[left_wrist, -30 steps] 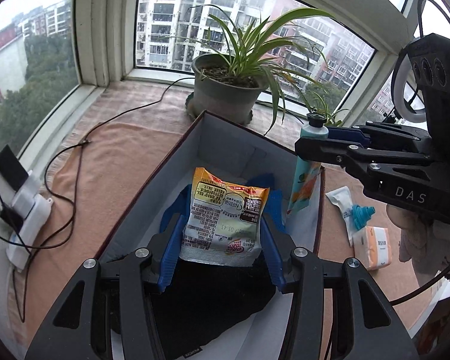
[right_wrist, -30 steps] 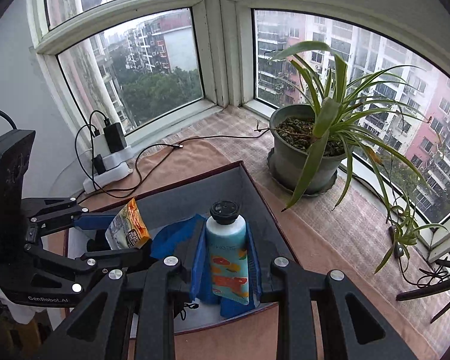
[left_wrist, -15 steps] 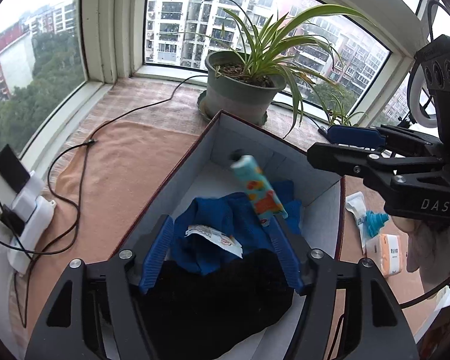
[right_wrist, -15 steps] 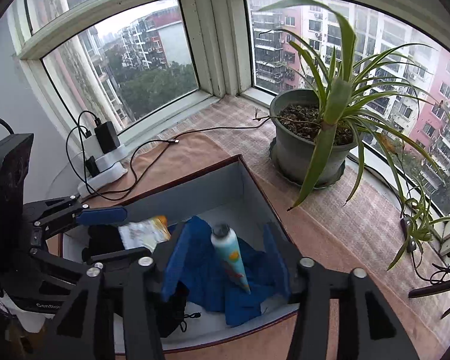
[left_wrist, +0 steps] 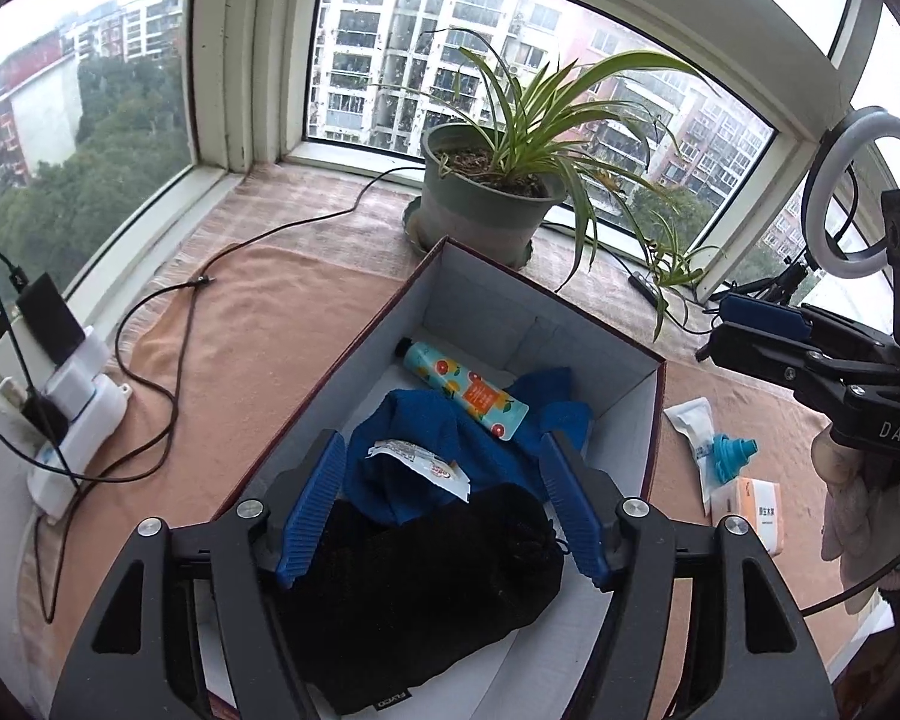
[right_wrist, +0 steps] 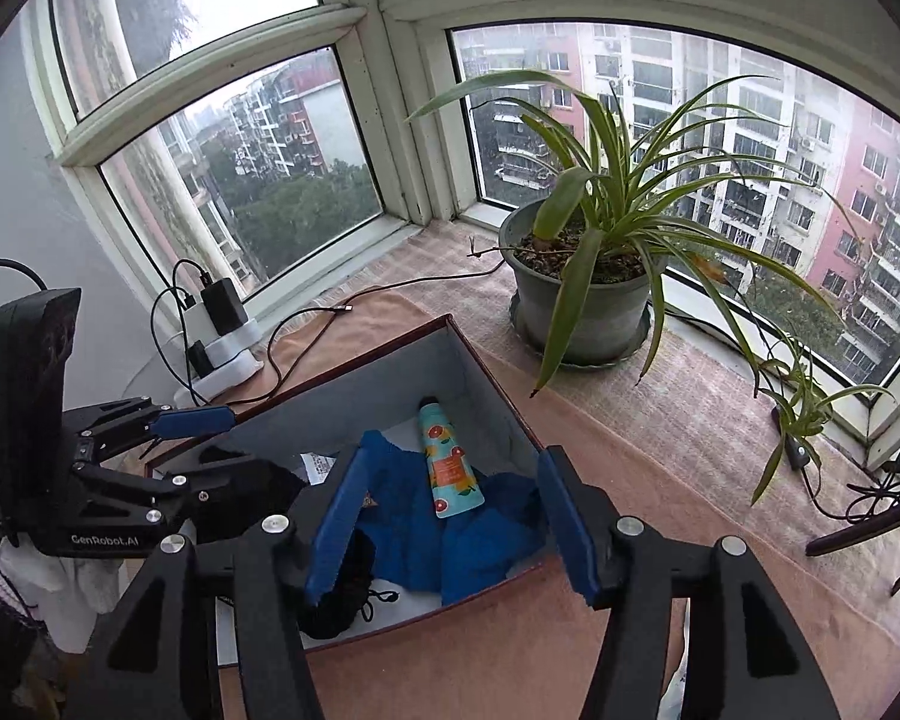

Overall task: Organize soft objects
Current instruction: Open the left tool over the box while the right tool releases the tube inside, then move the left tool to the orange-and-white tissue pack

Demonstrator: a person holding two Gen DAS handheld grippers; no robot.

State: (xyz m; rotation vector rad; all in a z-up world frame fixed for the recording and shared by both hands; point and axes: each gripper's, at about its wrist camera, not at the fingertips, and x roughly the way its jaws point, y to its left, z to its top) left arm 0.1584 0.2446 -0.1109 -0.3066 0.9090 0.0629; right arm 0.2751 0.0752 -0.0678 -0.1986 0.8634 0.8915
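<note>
An open box (left_wrist: 657, 396) with a dark red rim and white walls holds the soft things. A blue cloth (left_wrist: 426, 450) lies in it, with a fruit-printed tube (left_wrist: 465, 390) on top and a snack packet (left_wrist: 417, 462) beside it. A black pouch (left_wrist: 426, 588) fills the near end. My left gripper (left_wrist: 441, 441) hangs open above the pouch and cloth, holding nothing. My right gripper (right_wrist: 455, 456) stands open over the tube (right_wrist: 450, 462) and the blue cloth (right_wrist: 480, 534), apart from both. In the left wrist view the right gripper (left_wrist: 732, 330) sits beyond the box's right wall.
A potted spider plant (left_wrist: 486, 204) stands behind the box on the sill. At the left are a power strip with chargers (left_wrist: 66, 396) and loose cables. Right of the box lie a white tube (left_wrist: 690, 420), a teal piece (left_wrist: 732, 450) and a small orange-white carton (left_wrist: 750, 510).
Both grippers opened. The left let go of the snack packet and the right let go of the tube; both now lie on the blue cloth. The right gripper drew back from the box.
</note>
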